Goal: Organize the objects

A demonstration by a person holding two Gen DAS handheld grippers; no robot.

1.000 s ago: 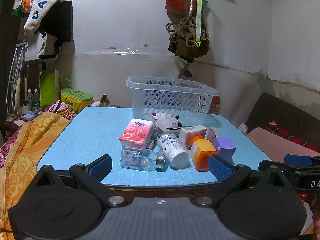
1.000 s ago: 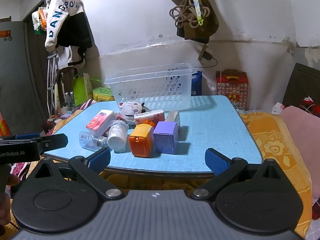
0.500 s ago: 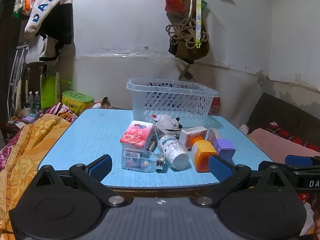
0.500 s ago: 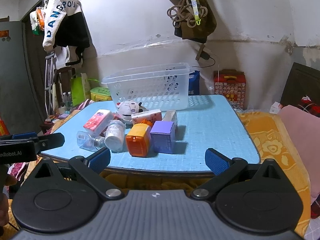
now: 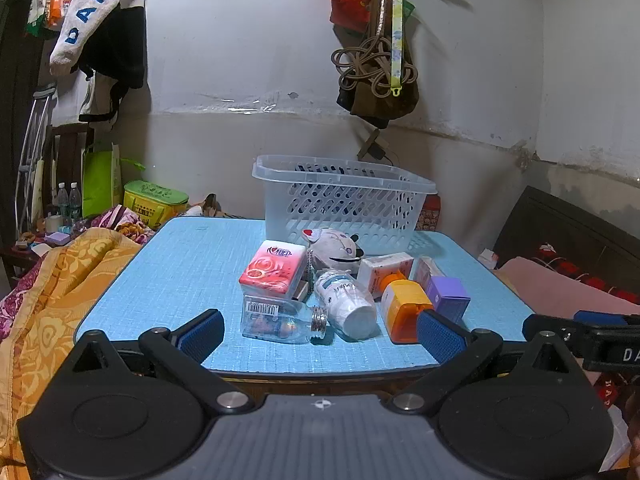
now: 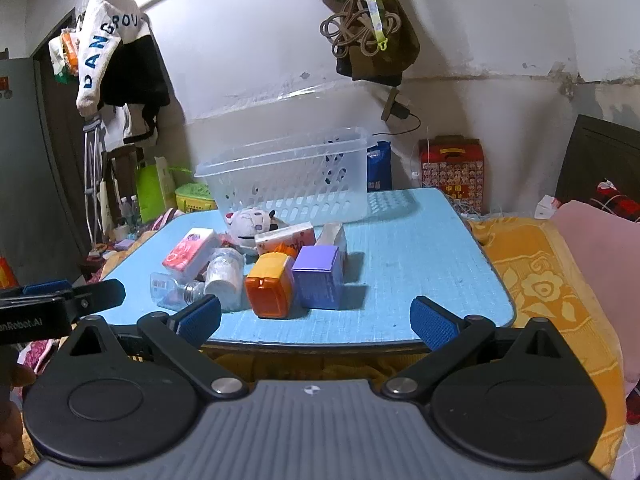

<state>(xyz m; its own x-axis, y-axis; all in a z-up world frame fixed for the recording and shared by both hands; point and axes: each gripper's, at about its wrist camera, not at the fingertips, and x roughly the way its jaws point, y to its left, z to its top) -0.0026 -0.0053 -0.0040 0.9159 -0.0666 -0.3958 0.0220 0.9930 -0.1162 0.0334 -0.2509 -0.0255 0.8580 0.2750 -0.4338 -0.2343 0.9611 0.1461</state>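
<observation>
A clear plastic basket [image 5: 344, 196] [image 6: 288, 176] stands at the back of the blue table [image 5: 192, 264] [image 6: 416, 256]. In front of it lie a pink tissue pack [image 5: 274, 266], a plush toy [image 5: 334, 246], a clear glass bottle [image 5: 280, 318], a white bottle [image 5: 346, 304], an orange box [image 5: 402, 310] [image 6: 270, 284], a purple box [image 5: 448, 298] [image 6: 320, 276] and a white-pink carton [image 5: 384, 266]. My left gripper [image 5: 320, 338] is open and empty at the table's near edge. My right gripper [image 6: 316, 322] is open and empty at the near edge, in front of the orange and purple boxes.
Orange bedding [image 5: 52, 280] [image 6: 540, 280] lies on both sides of the table. Clothes [image 5: 100, 28] and bags with a coiled rope [image 5: 376, 60] hang on the wall. A green box [image 5: 154, 200] and a red box [image 6: 450, 172] stand behind.
Both grippers have moved slightly closer to the table and tilted a little; the objects lie as before. Both stay open.
</observation>
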